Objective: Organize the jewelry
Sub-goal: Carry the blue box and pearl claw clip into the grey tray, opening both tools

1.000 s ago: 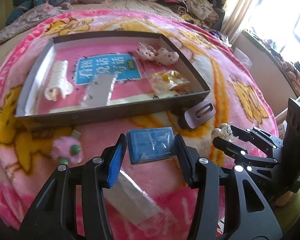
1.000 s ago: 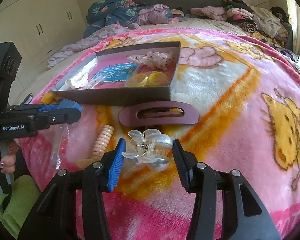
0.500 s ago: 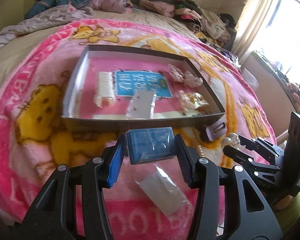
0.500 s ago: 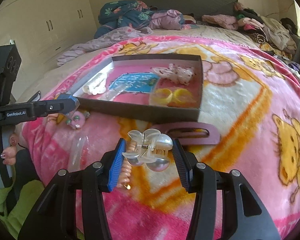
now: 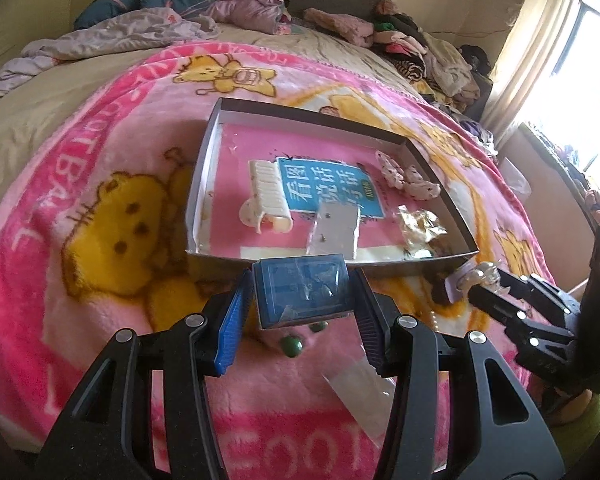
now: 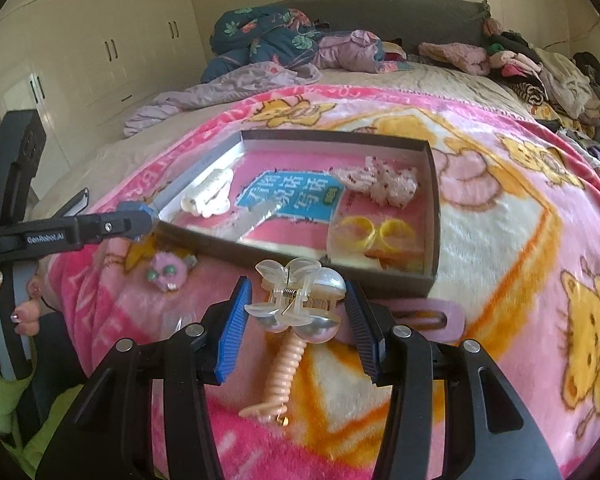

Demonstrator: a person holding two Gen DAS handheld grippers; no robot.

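Note:
My left gripper [image 5: 302, 312] is shut on a small blue clear-lidded box [image 5: 302, 290], held above the blanket just before the near wall of the shallow dark tray [image 5: 404, 267]. My right gripper [image 6: 296, 312] is shut on a clear claw clip with pearl ends [image 6: 298, 300], held above the blanket near the tray's front wall [image 6: 404, 280]. The tray holds a white claw clip [image 5: 266, 196], a floral scrunchie [image 6: 384, 182], a bag of yellow rings [image 6: 376, 234] and a clear packet [image 5: 336, 234]. The right gripper shows at the right of the left wrist view [image 5: 484, 284].
On the pink cartoon blanket [image 6: 500, 216] lie a mauve oval hair clip [image 6: 440, 316], a peach spiral hair tie [image 6: 280, 376], a pink fuzzy ornament [image 6: 168, 272], a clear plastic bag [image 5: 364, 392] and green beads [image 5: 292, 346]. Piled clothes lie at the bed's far end.
Both grippers have risen and drawn back, so the tray looks farther and lower. Each still holds its item. The left gripper has shifted left along the tray's front wall.

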